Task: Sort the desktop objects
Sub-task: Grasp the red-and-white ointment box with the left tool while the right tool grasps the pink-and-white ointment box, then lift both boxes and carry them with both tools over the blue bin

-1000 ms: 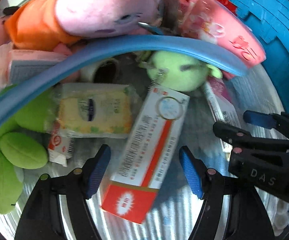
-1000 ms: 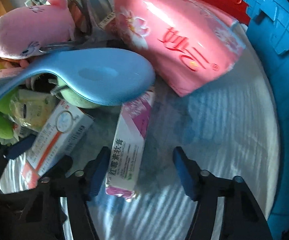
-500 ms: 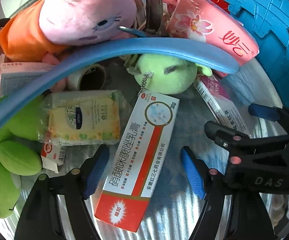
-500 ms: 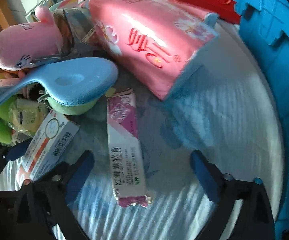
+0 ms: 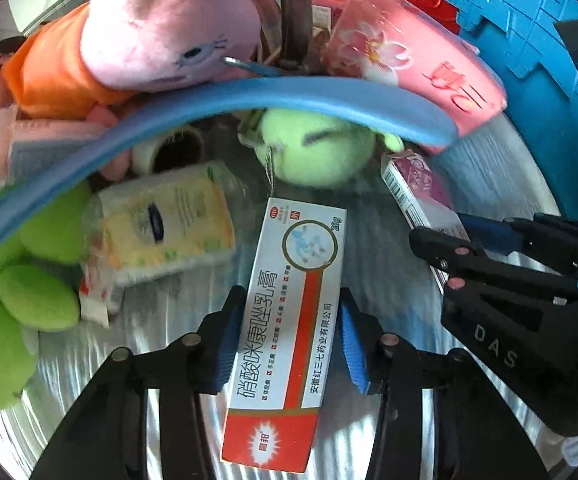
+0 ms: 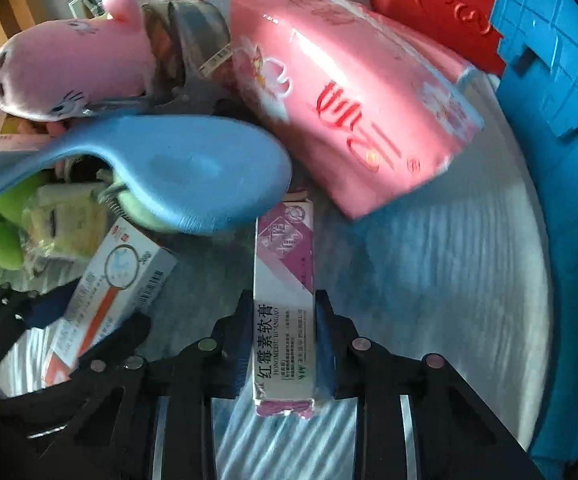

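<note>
A red-and-white ointment box (image 5: 277,400) lies on the striped tabletop, between the blue pads of my left gripper (image 5: 291,300). Its jaws are closing and both pads touch the box's long sides. A slim pink-and-white ointment box (image 6: 283,264) lies lengthwise in my right gripper (image 6: 284,300), whose jaws are closing with the pads pressed on its sides. In the left wrist view the right gripper (image 5: 469,240) stands just right of the red box, over the pink box (image 5: 417,188). The left gripper (image 6: 29,312) shows at the lower left of the right wrist view.
A long blue scoop (image 5: 289,96) arches over a green plush ball (image 5: 313,152) and a tape roll (image 5: 173,152). Behind it lie a pink plush (image 5: 161,28) and a pink tissue pack (image 6: 353,92). A yellow wipes pack (image 5: 165,224) and a green plush (image 5: 9,300) lie left. A blue basket (image 6: 561,80) and a red case (image 6: 429,0) stand right.
Both grippers have closed from wide open onto their boxes. The red-and-white box now lies straighter between the left pads. The pink box sits centred between the right pads.
</note>
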Tool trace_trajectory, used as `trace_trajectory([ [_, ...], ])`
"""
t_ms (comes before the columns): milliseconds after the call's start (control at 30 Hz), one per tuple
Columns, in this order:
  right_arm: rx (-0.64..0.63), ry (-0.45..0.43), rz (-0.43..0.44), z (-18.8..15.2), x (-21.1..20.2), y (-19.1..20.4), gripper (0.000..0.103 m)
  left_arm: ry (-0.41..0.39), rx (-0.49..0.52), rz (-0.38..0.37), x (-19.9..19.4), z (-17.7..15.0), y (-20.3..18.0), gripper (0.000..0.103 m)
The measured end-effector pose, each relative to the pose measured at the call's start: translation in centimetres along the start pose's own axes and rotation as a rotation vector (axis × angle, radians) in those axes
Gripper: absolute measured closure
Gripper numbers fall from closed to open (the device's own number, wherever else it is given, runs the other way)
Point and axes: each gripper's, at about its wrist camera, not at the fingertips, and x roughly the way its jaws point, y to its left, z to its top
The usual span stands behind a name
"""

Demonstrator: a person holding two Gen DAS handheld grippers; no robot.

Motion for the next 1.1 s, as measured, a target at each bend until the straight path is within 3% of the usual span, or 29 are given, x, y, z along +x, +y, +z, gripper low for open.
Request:
trace_trajectory([
  [267,0.021,-0.018,0.057,-3.2,-4.5,0.4,0.075,-0.047,-0.050,0.012,-4.9,-3.1,0.4,0.059],
  [400,-0.003,-0.100,0.054,-3.1,-9.1,1.8,0.075,-0.126,-0.065,0.030,-9.0,-3.1,5.2,0.059],
  [467,-0.019,-0.149,0.052,-2.9,-11.7,2.8,0.075,-0.162,-0.065,0.041,-10.5,-4.3,5.2,0.059],
  [600,-0.040,-0.235,0.049,-4.0,-13.3,4.3,0.075,-0.264,-0.069,0.048,-13.2,-0.9,5.9,0.059],
  [700,-0.058,-0.305,0.050,-4.9,-15.7,5.8,0.075,-0.328,-0.063,0.040,-16.5,-1.8,8.3,0.060],
  [867,-0.087,-0.396,0.022,-4.3,-19.6,7.4,0.075,-0.442,-0.056,0.014,-21.7,-1.7,8.4,0.064],
  [1033,-0.111,-0.447,0.008,-4.1,-22.3,8.0,0.075,-0.515,-0.061,0.022,-25.1,-2.5,9.1,0.067],
  [1100,-0.120,-0.458,0.006,-4.0,-23.0,8.0,0.075,-0.510,-0.067,0.015,-25.2,-2.3,9.2,0.067],
])
